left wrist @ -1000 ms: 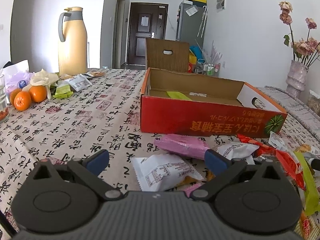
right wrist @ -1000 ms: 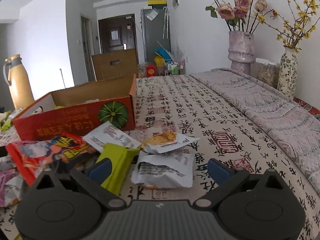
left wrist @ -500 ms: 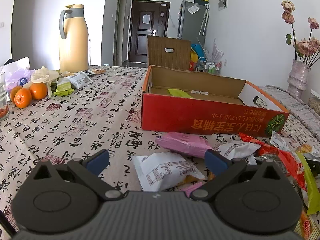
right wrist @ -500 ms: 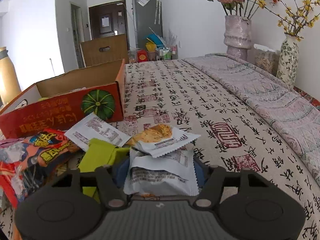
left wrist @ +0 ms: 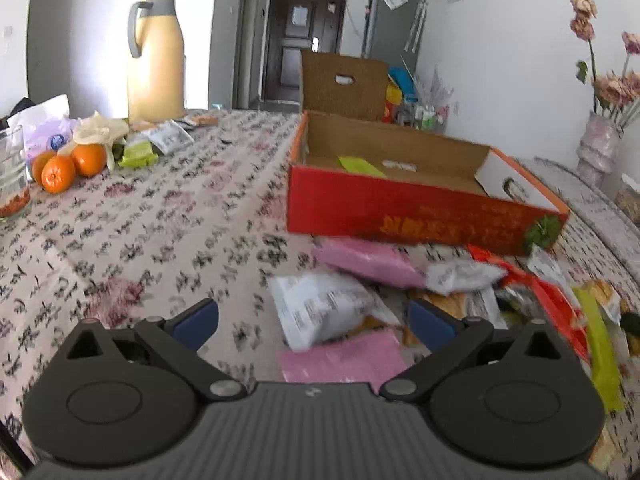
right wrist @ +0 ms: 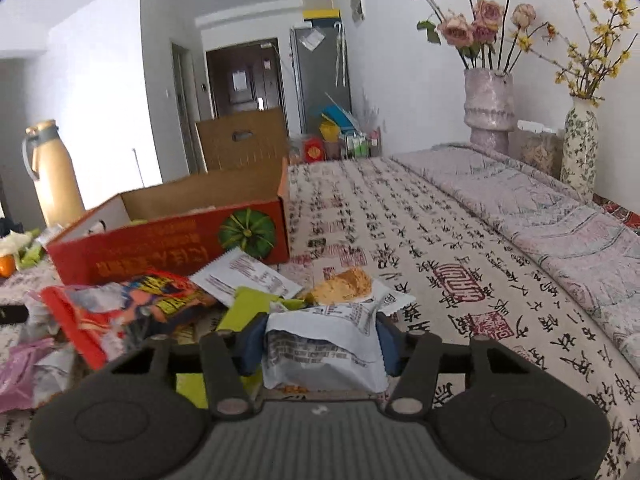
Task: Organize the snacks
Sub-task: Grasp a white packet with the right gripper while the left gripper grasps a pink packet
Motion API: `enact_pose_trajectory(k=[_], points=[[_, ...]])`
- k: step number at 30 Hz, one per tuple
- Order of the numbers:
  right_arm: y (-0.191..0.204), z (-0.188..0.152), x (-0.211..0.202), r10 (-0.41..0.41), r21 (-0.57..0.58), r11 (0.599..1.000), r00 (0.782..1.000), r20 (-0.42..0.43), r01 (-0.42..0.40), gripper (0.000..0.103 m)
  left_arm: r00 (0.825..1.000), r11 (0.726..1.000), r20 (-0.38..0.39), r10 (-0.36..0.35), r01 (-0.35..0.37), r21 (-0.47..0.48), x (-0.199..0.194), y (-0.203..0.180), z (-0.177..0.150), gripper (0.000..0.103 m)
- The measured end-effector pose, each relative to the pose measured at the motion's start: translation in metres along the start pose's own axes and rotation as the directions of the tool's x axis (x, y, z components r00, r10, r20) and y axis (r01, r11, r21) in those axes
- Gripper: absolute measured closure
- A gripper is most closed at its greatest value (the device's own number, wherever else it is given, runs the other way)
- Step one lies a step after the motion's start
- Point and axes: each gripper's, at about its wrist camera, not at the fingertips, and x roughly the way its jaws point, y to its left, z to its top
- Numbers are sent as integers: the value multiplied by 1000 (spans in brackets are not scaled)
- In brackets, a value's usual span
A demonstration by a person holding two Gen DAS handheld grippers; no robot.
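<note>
The right gripper (right wrist: 320,346) has just been closing, and its blue pads now press on both sides of a white snack packet (right wrist: 322,354) with grey print, held between the jaws at the near edge of the snack pile. Just beyond that packet lies a clear-fronted packet (right wrist: 352,286) showing a golden pastry. To its left sit a lime-green packet (right wrist: 250,308), a flat white packet (right wrist: 244,276) with red print and a crumpled red and orange bag (right wrist: 120,308).

Behind the pile stands a shallow red cardboard box (right wrist: 160,248) with a green pumpkin printed on its near wall. In the left wrist view a lime-green packet (left wrist: 358,164) and a small white item lie on the box floor.

The left gripper (left wrist: 314,322) hangs with its jaws wide apart and nothing between the pads. Below and ahead of it lie another white packet (left wrist: 320,306), a pink packet (left wrist: 366,258) farther off and a second pink packet (left wrist: 344,360) nearest the camera.

Everything rests on a table under a cloth (right wrist: 420,240) printed with black calligraphy. At the far left stand a tall beige thermos jug (left wrist: 156,56), oranges (left wrist: 66,164) and a few more small packets. At the far right stand a pinkish vase (right wrist: 488,108) of dried roses and a patterned vase (right wrist: 580,144) with yellow sprigs.
</note>
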Motion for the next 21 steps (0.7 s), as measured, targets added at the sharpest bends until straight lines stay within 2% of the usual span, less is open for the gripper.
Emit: enact_pose_trajectory(k=[6, 11, 13, 18, 21], points=[[5, -8, -11, 32, -4, 999, 999, 1, -32, 48, 997, 999, -72, 40, -38, 34, 0, -16, -17, 0], [7, -13, -24, 50, -10, 999, 999, 13, -50, 48, 994, 998, -103, 47, -43, 45, 2, -18, -31, 0], [7, -14, -28, 52, -10, 999, 998, 17, -52, 48, 994, 997, -91, 56, -51, 54, -1, -18, -35, 2], [11, -19, -38, 61, -15, 998, 998, 17, -61, 47, 997, 995, -59, 58, -52, 91, -9, -21, -38, 39], [15, -21, -44, 68, -24, 997, 997, 20, -68, 47, 998, 995, -57, 36, -31, 92, -13, -19, -38, 40]])
